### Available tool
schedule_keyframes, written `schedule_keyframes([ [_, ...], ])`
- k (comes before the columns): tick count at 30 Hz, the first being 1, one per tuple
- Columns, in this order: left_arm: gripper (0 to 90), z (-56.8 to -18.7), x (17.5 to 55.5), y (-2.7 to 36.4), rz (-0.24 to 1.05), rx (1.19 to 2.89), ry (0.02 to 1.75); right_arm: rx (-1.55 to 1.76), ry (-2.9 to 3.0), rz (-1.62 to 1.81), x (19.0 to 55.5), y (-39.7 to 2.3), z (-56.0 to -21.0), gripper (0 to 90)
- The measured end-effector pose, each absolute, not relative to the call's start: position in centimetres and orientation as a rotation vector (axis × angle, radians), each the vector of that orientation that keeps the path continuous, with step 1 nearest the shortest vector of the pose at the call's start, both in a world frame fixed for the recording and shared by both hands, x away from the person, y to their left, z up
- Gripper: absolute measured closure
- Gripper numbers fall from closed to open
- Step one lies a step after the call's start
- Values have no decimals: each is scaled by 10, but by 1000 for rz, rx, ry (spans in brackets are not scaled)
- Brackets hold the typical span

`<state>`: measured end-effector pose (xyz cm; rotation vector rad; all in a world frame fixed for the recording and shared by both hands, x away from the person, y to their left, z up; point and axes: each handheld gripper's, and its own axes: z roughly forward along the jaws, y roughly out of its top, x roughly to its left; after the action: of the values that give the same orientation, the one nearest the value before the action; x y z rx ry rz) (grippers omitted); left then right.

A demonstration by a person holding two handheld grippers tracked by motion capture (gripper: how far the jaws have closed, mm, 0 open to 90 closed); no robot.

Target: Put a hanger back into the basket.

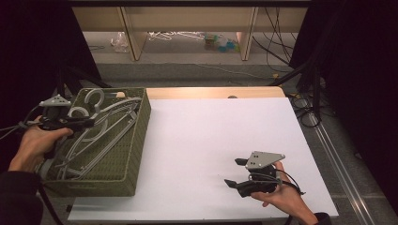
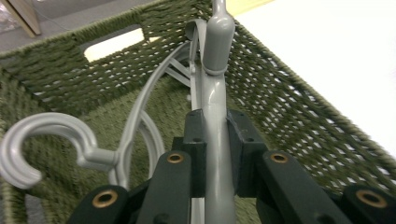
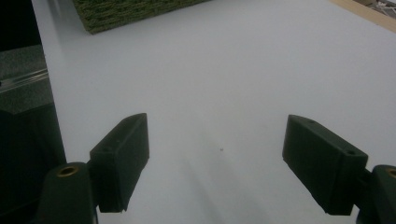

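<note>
A green woven basket (image 1: 139, 140) stands on the left of the white table and holds several grey plastic hangers (image 1: 101, 136). My left gripper (image 1: 89, 123) reaches over the basket's left rim and is shut on one grey hanger (image 2: 215, 121), its pads pressed on the hanger's stem just below the hook's collar. Another hanger's hook (image 2: 44, 140) curls up at the left of the left gripper view. My right gripper (image 1: 236, 172) rests low over the white table near its front right, open, with nothing between its fingers (image 3: 122, 158).
The white sheet (image 1: 220, 140) covers most of the tabletop, with a wooden edge (image 1: 211, 92) at the back. A corner of the basket (image 3: 126, 11) appears far off in the right gripper view. Shelf legs, cables and clutter lie on the floor behind the table.
</note>
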<state>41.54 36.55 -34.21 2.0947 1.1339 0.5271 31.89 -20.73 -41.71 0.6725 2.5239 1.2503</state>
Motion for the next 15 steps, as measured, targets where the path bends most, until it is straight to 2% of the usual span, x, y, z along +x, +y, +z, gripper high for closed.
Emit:
schedule_keyframes([
  [15,769,-378,418,388,466,2066,1316,671,2525,1250,319,-207,-417,238],
])
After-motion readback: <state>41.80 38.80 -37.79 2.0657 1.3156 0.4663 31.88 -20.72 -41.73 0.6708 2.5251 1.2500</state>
